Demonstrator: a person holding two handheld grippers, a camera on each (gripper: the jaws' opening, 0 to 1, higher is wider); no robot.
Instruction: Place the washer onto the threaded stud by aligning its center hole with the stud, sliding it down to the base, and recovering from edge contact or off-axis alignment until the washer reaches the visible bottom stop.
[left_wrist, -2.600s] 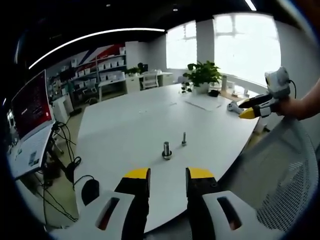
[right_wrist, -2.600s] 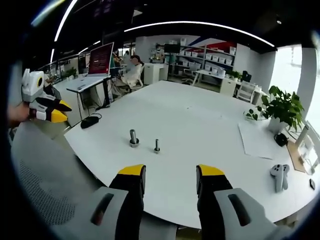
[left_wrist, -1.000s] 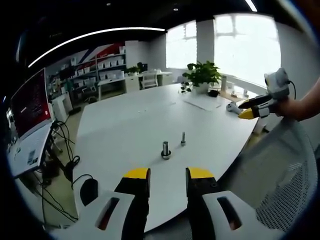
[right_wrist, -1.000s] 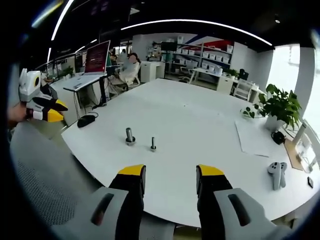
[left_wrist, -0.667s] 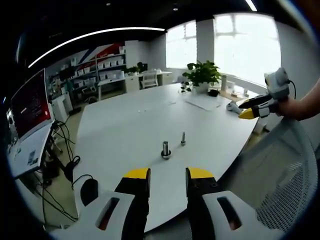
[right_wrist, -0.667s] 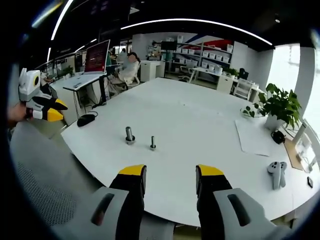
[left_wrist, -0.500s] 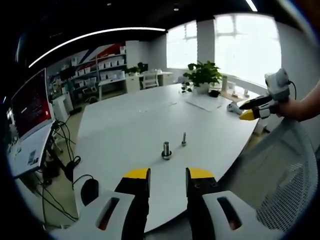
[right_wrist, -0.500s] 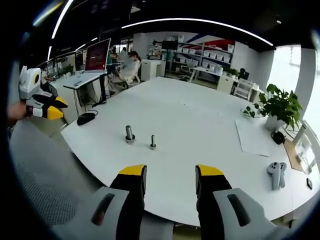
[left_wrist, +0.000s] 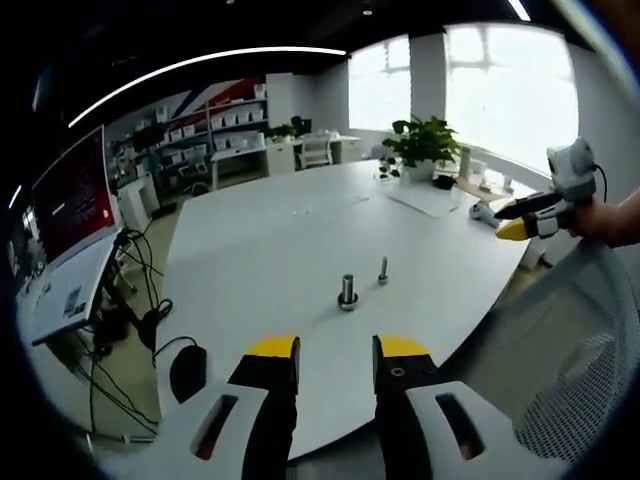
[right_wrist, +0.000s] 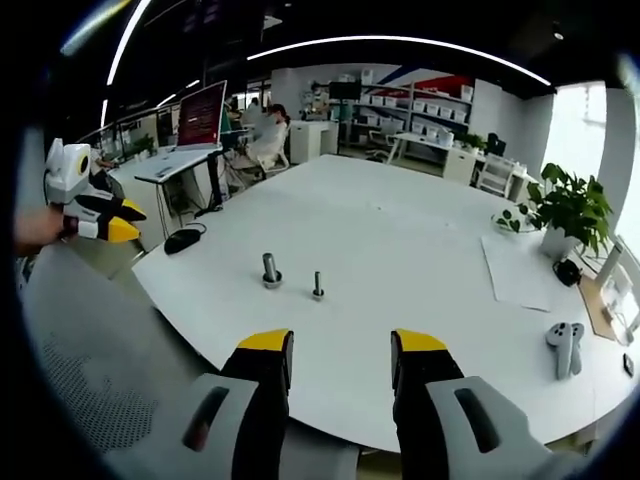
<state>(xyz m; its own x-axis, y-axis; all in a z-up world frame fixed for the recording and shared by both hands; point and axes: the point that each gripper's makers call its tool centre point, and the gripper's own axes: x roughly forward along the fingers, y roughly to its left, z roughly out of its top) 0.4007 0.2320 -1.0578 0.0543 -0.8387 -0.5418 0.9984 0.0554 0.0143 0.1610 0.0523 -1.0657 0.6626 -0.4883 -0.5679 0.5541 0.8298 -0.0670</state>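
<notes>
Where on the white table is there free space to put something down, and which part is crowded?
The table is bare between the two metal studs and the paper sheet, also along the near edge in front of the right gripper. The far right end is crowded: potted plant, controller, small items.

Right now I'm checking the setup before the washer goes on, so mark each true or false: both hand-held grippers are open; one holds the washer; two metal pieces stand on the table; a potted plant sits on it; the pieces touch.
1. Both open: true. The left hand-held gripper and right hand-held gripper have parted jaws.
2. One holds the washer: false. Nothing sits between either pair.
3. Two pieces: true. A thicker stud and a thinner bolt stand on the white table.
4. Plant: true.
5. Touching: false; they stand apart.
</notes>
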